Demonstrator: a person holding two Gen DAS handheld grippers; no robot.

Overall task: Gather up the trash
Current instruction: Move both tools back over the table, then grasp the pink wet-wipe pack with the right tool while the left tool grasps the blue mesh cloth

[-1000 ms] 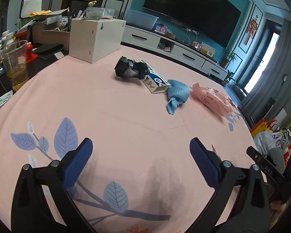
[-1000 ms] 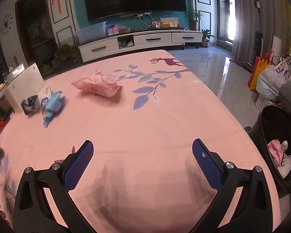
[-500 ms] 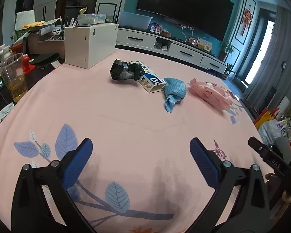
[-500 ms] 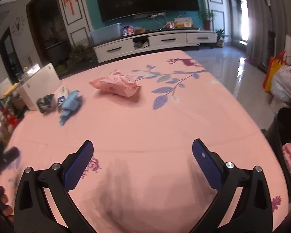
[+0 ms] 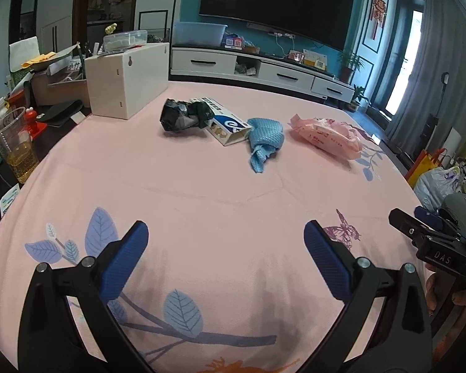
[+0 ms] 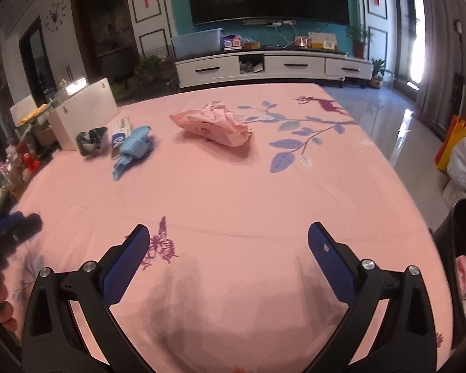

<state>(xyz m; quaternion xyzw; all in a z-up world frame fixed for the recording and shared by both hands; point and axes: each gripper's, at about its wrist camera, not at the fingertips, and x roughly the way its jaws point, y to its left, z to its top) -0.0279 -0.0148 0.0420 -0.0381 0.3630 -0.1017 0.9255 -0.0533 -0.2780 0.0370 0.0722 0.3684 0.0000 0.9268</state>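
Four pieces of trash lie in a loose row across the upper middle of the left wrist view, on the pink-clothed table (image 5: 202, 192). From left to right there is a crumpled black bag (image 5: 183, 114), a small blue-and-white carton (image 5: 226, 122), a twisted blue cloth (image 5: 265, 140) and a pink plastic packet (image 5: 326, 138). The first three touch or nearly touch; the packet lies a little apart.

Both the left gripper (image 5: 225, 259) and the right gripper (image 6: 228, 259) hover low over the near part of the table, jaws spread wide and holding nothing, well short of the row.

All four look light. The bag and cloth are soft and should crush into a pinch anywhere on a raised fold. The packet is probably slick and half empty, so its crinkled end is likely the best hold. The carton is stiff but thin-walled, best taken across its narrow sides. A dark bin (image 6: 463, 248) at the right edge of the right wrist view already holds something pink.
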